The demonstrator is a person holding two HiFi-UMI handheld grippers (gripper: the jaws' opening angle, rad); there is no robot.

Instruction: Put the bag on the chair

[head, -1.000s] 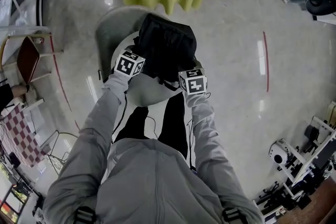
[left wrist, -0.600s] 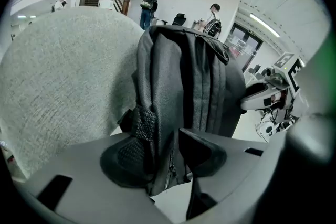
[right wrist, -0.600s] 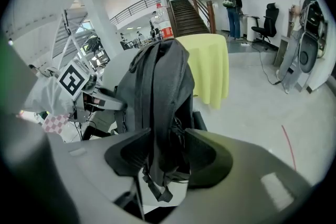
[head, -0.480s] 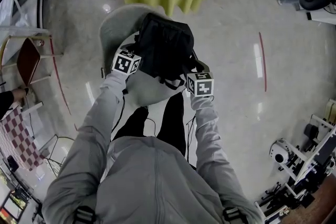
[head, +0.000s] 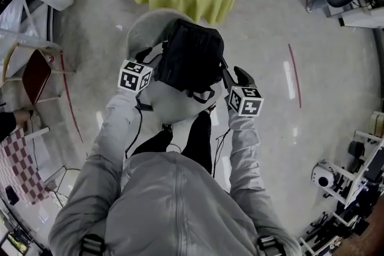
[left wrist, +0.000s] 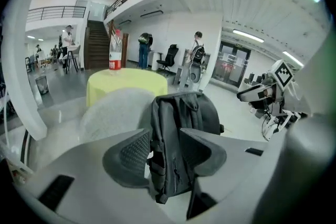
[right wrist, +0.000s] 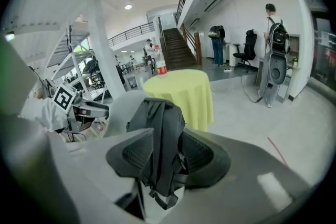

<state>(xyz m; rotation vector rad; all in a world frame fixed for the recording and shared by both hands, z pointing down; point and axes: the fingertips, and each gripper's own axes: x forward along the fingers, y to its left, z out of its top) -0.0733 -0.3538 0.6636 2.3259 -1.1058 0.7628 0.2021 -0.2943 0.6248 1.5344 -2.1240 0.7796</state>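
A black fabric backpack (head: 191, 60) is seen set on the seat of a grey round-backed chair (head: 171, 106), its long axis upright against the backrest. It is flanked by the left gripper (left wrist: 167, 150) and the right gripper (right wrist: 168, 157). Both pairs of fingers, just opened, are spread wide, the right pair eased in slightly. The bag is framed in each gap, ahead of the pads, unpinched. The left gripper is judged the nearer.
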